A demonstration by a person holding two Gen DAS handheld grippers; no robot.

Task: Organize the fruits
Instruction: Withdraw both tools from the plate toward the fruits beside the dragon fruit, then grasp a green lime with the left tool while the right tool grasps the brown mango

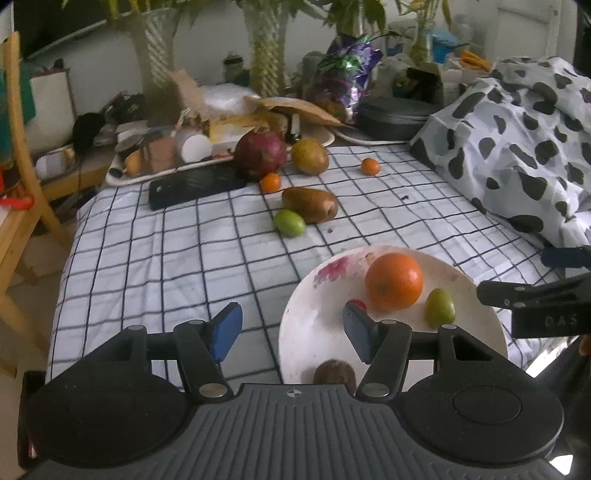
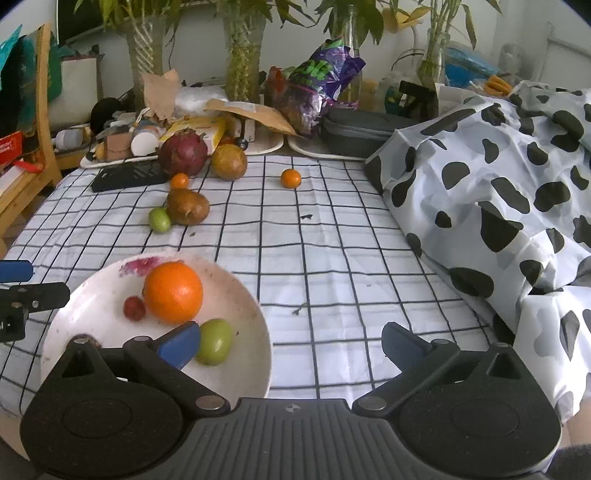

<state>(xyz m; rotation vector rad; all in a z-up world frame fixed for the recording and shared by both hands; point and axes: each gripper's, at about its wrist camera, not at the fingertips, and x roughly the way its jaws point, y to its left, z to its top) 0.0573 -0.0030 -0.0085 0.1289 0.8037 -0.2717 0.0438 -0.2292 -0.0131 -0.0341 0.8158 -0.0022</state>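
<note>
1. Both pictures are lit by soft daylight, and no hard glare is seen.
2. The white wall (image 2: pixel 402 33) at the back looks bright, so most of the light seems to come from there.
3. Only faint, soft shadows are cast under the orange (image 2: pixel 173 291) and the other fruits.
4. The left wrist picture is blurrier and duller; the plants (image 1: pixel 266 44) at the back are smeared.
5. The right wrist picture is sharper and its colours are stronger.
6. Straight lines on the checked cloth (image 1: pixel 155 258) are bent near the edges by the fisheye lens.
7. The corners are dark in both pictures.
</note>
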